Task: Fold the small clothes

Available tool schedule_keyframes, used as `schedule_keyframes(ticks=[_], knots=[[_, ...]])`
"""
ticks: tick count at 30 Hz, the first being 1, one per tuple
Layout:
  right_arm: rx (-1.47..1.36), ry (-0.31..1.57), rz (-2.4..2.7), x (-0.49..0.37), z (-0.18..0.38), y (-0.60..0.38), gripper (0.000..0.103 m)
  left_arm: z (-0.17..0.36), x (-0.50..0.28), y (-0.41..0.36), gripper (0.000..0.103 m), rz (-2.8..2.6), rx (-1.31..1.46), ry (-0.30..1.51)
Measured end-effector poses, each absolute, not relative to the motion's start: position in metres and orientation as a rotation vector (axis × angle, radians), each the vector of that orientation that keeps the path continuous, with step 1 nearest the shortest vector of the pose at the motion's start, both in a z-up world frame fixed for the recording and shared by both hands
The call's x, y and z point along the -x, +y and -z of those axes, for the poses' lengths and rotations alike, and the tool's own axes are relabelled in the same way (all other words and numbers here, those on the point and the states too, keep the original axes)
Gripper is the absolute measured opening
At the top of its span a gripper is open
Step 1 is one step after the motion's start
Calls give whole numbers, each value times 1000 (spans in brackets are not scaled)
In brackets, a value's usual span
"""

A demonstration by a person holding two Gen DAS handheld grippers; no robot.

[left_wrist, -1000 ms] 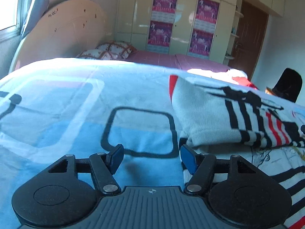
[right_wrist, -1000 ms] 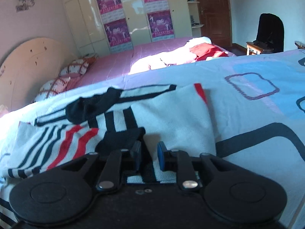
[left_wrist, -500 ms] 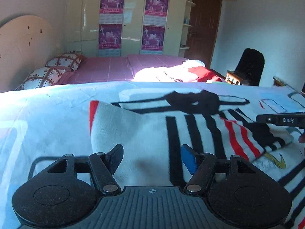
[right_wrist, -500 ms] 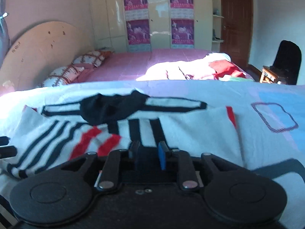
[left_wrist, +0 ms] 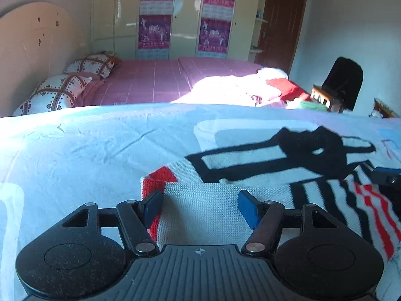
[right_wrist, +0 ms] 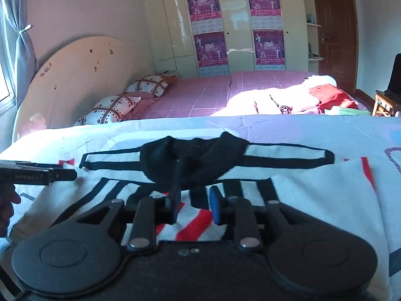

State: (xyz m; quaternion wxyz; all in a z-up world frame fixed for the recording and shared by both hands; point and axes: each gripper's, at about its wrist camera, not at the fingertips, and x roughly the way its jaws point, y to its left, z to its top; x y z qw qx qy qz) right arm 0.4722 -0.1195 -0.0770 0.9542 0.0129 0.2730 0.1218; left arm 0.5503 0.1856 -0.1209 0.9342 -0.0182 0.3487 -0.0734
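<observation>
A small knitted sweater (left_wrist: pixel 250 175), white with black and red stripes and a black collar (right_wrist: pixel 193 160), lies spread on a pale blue printed bedsheet (left_wrist: pixel 87 155) that covers the near bed. In the left wrist view the left tool (left_wrist: pixel 200 207) sits low over the sweater's red-trimmed edge (left_wrist: pixel 156 179), its blue-padded fingers (left_wrist: pixel 246 208) spread wide with plain white knit between them and nothing gripped. In the right wrist view the right tool (right_wrist: pixel 193 205) rests over the striped middle of the garment just below the collar; its jaws stand partly apart with red and white stripes showing in the gap, and nothing is pinched between them. The left tool (right_wrist: pixel 37 173) also shows at the left edge of that view, near the sweater's far side, and a dark part of the right tool (left_wrist: pixel 387 178) appears at the right edge of the left view. Beyond the sheet lies a pink bed (right_wrist: pixel 200 95) with patterned pillows (right_wrist: pixel 112 107), a sunlit heap of white and red clothing (right_wrist: pixel 313 95), a cream wardrobe with purple posters (right_wrist: pixel 208 25), and a brown door (right_wrist: pixel 335 25).
</observation>
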Motion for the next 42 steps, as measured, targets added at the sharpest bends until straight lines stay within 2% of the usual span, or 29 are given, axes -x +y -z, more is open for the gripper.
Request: schedule_keyframes(ticks=[2,10,12,14,16,21,22,23,24,25,27,32,38,39,40,42], knots=[[-3,597,-238,-478,87,-127,24,124,-555,184,75,158,23,704],[-31,502,-245,-440,69,-153,28,92,-495,153,75,197,30,640],[8,514,-272,-440,76,-139,28,96,-485,135,75,185,31,635],[98,533,-278,-442,87,-125,33,107,-486,118,75,147,0,675],[171,518,-268,-440,93,-124,36,121,-483,108,81,116,-58,664],[186,519,-171,-431,90,-165,37,118,-465,131,81,87,-50,672],[185,528,-126,-429,90,-177,54,119,-460,137,81,76,-56,677],[158,536,-100,-427,88,-189,63,120,-453,143,81,61,-70,675],[114,550,-94,-424,85,-202,69,120,-446,149,85,29,-87,679],[68,557,-85,-418,81,-213,64,121,-439,157,88,8,-84,686],[-20,554,-77,-397,71,-236,46,117,-421,173,88,-22,-62,697],[-263,627,-87,-310,76,-287,44,104,-352,191,88,-5,16,720],[-390,744,-73,-192,101,-302,47,113,-264,195,87,176,186,798],[-423,750,-72,-176,103,-301,47,113,-252,193,83,205,185,808],[-457,757,-76,-162,107,-302,47,113,-243,191,73,226,194,828],[-532,772,-100,-139,113,-302,47,111,-225,192,64,243,225,849]])
